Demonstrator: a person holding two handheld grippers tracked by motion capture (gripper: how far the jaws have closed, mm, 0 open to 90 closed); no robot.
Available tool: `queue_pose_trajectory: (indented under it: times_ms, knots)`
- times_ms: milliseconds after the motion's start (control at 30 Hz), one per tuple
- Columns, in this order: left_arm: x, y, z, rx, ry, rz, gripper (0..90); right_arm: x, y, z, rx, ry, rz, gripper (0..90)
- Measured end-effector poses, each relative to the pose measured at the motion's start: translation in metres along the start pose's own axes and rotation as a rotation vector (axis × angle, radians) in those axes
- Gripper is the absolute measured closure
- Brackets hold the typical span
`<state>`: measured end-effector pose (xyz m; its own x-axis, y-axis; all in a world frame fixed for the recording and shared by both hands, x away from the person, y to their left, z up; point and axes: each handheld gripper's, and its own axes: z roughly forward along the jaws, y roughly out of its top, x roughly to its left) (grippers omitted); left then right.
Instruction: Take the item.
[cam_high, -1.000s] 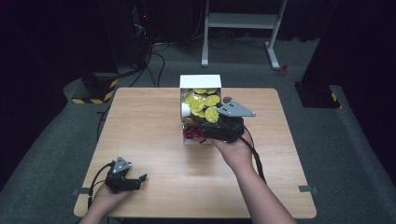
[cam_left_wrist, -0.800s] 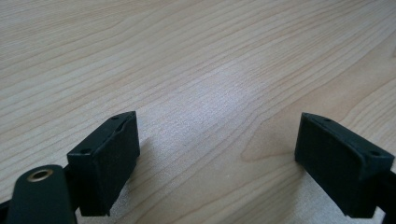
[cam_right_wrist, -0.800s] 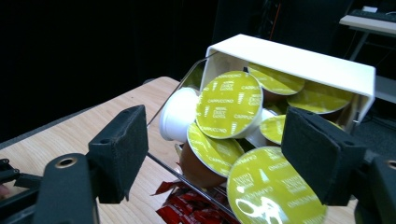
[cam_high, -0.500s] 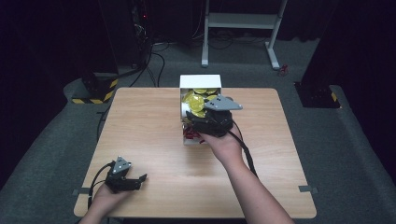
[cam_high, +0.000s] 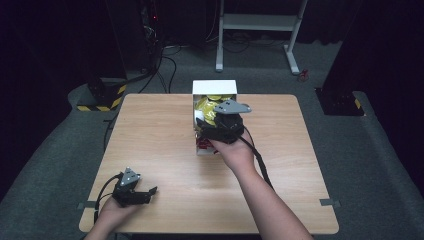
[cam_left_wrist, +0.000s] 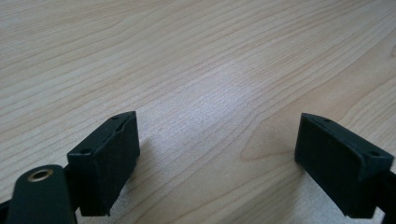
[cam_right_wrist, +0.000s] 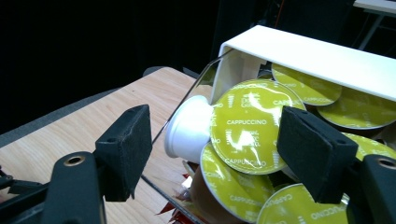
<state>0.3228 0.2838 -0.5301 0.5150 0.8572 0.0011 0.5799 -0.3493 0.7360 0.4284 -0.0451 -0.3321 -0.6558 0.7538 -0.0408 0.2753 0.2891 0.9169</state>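
the white plastic coffee capsule with a yellow-green foil lid printed cappuccino (cam_right_wrist: 233, 128) lies on its side right between the jaws of your right gripper (cam_right_wrist: 215, 140), tilted on top of the other yellow-lidded capsules (cam_right_wrist: 308, 84) heaped beneath and beyond it. your jaws have just been closing around it; the left pad sits just beside its white cup and the right pad overlaps the lid's edge, but i cannot tell whether either pad presses on it. all of these capsules fill the white open-topped box (cam_high: 215, 87) directly ahead of that gripper (cam_high: 220, 127), at the far edge of the light wooden table (cam_high: 300, 150). your left gripper (cam_high: 135, 192) rests well apart at the near corner, its jaws spread wide over bare wood (cam_left_wrist: 210, 93) with nothing between them.
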Motion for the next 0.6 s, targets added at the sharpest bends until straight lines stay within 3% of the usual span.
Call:
queue_pose_trajectory:
  times_ms: [600]
  knots:
    - [0.0, 0.0, -0.001, 0.002, 0.0, 0.003, 14.5, -0.013, -0.001, 0.0, 0.023, -0.048, 0.006, 26.6]
